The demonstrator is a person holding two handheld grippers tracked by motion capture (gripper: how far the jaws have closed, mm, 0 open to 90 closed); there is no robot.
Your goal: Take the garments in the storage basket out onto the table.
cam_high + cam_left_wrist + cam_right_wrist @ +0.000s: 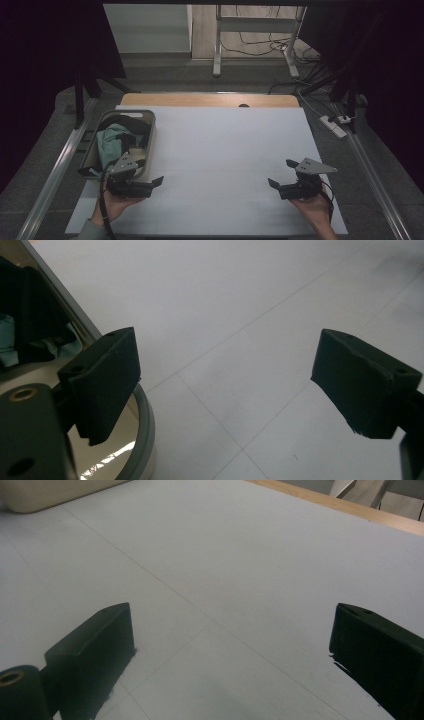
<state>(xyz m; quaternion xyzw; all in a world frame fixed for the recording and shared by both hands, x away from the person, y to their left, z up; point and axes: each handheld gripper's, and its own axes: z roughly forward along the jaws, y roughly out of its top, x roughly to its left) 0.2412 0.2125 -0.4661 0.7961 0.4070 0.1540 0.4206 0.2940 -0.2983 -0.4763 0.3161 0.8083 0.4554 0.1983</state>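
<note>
A grey basket (150, 131) stands at the table's left side and holds teal and dark clothes (114, 140). A hand holds my left gripper (150, 171) just in front of the basket's near end, open and empty. In the left gripper view its jaws (235, 385) stand wide apart over the white sheet, with the left jaw above the basket rim (145, 430) and dark cloth (30, 320) inside. My right gripper (282, 172) is held at the front right, also open and empty. Its own view shows the gripper (235, 655) pointing across the bare sheet toward the basket's corner (45, 492).
A white sheet (225, 150) covers the table, with a wooden edge (210, 99) at the far side. Metal rails (60, 165) run along both sides. A power strip (334, 126) and cables lie on the floor at the right, and a desk frame (218, 45) stands beyond.
</note>
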